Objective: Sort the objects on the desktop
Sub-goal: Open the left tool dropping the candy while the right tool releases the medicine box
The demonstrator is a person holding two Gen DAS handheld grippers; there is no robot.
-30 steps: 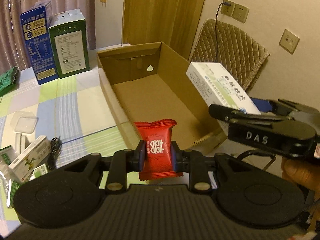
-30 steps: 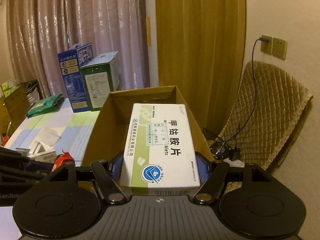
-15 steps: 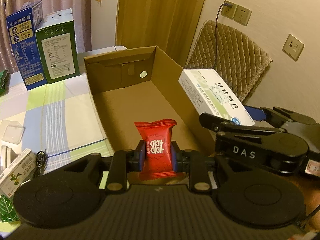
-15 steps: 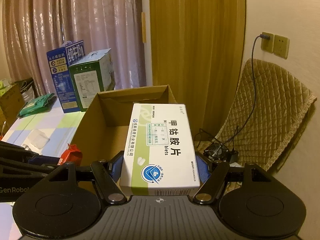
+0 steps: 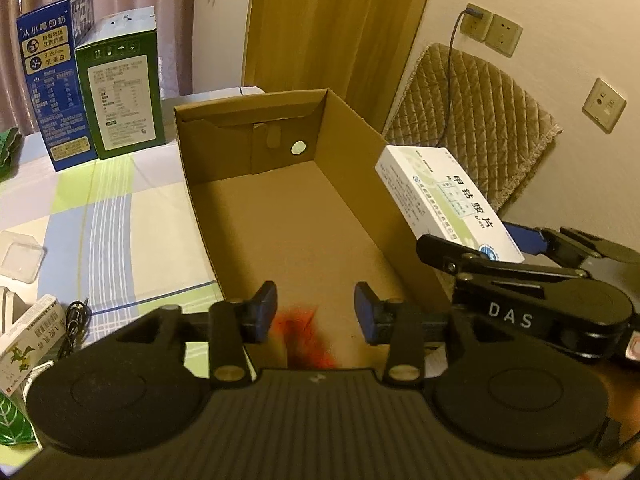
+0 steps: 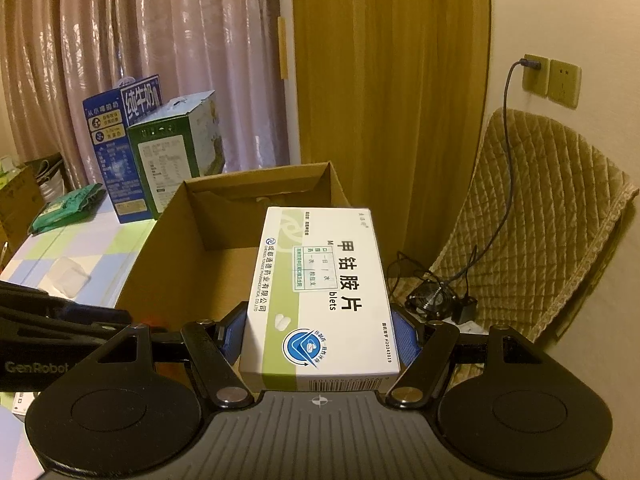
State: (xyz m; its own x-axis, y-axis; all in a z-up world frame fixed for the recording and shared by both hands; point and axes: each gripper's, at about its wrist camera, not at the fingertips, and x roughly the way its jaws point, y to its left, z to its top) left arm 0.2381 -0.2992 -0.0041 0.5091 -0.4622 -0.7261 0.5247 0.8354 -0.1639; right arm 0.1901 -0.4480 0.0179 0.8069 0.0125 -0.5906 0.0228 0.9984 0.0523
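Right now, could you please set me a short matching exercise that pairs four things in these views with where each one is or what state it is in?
Things:
1. red candy packet
2. white medicine box
3. left gripper
4. green carton

States or places:
a. standing on the table beside the blue carton
b. clamped in the right gripper
c. blurred, below the open jaws, over the cardboard box
d. open, holding nothing

Pairs: 1-c, 2-b, 3-d, 4-a
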